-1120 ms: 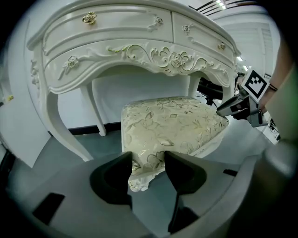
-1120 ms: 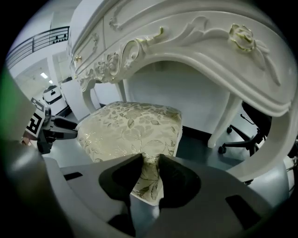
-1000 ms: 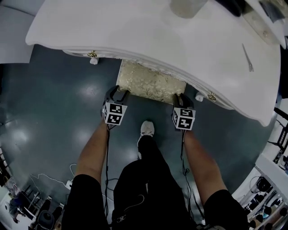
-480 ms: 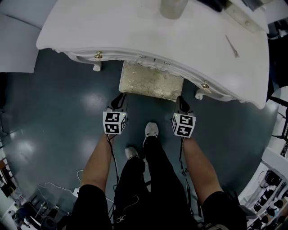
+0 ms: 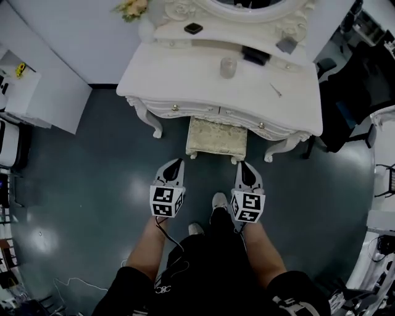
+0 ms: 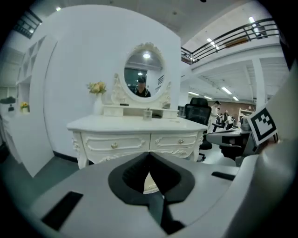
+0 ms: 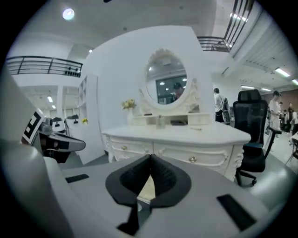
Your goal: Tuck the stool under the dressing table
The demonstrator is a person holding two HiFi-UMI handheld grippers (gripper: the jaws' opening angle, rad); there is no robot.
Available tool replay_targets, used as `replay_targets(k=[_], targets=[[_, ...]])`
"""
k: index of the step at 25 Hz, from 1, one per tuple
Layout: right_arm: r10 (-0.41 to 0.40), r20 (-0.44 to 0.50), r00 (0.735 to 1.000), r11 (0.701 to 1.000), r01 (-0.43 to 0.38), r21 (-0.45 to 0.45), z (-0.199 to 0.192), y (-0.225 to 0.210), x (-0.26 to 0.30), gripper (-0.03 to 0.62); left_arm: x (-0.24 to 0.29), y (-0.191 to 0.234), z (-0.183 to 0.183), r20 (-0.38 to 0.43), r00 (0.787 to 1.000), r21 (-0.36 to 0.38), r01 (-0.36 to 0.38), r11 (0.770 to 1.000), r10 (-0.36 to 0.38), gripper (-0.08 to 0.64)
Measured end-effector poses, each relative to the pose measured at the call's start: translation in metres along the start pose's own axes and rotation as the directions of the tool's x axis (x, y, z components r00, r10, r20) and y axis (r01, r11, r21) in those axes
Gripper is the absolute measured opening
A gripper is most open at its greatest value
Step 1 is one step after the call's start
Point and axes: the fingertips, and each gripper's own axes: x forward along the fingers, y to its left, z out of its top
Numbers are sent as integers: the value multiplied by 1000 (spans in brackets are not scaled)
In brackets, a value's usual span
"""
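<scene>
The cream upholstered stool [image 5: 216,137] stands partly under the white dressing table [image 5: 185,80], its near edge still showing in front of the drawers. My left gripper [image 5: 175,164] is shut with nothing in it, held up well back from the stool. My right gripper [image 5: 242,166] is shut and empty too, level with the left. In the left gripper view the shut jaws meet at the left gripper's tip [image 6: 149,155] with the dressing table [image 6: 139,135] beyond. In the right gripper view, the right gripper [image 7: 150,157] points at the dressing table [image 7: 186,144], a sliver of stool [image 7: 146,188] showing between the pads.
An oval mirror [image 6: 144,79] and flowers [image 5: 133,7] top the table; a jar [image 5: 228,66] and small items lie on it. A black office chair [image 7: 253,130] stands to the right. A white cabinet [image 5: 18,92] stands at left. My feet [image 5: 219,202] are on the dark floor.
Both grippers let go of the stool's near corners, shut, and rose away from it. The view has pulled far back and up, so the whole dressing table now shows.
</scene>
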Motion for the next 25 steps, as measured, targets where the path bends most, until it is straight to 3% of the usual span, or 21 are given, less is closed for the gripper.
replay_targets(k=[2, 6, 12, 16, 25], targets=[[7, 48, 999, 1000, -7, 13, 39, 22, -46, 12, -54, -12, 34, 34, 999, 5, 1, 1000, -1, 20], [-1, 136, 991, 1000, -2, 24, 107, 50, -129, 12, -150, -34, 86, 97, 995, -65, -22, 998, 28, 18], [13, 242, 970, 999, -6, -32, 180, 63, -214, 12, -236, -83, 144, 148, 989, 123, -11, 992, -7, 18], [3, 283, 959, 999, 11, -47, 194, 73, -240, 12, -263, -86, 161, 201, 980, 132, -15, 991, -12, 18], [-13, 291, 956, 999, 23, -34, 187, 76, -263, 12, -276, -103, 157, 203, 979, 135, 1, 991, -29, 18]])
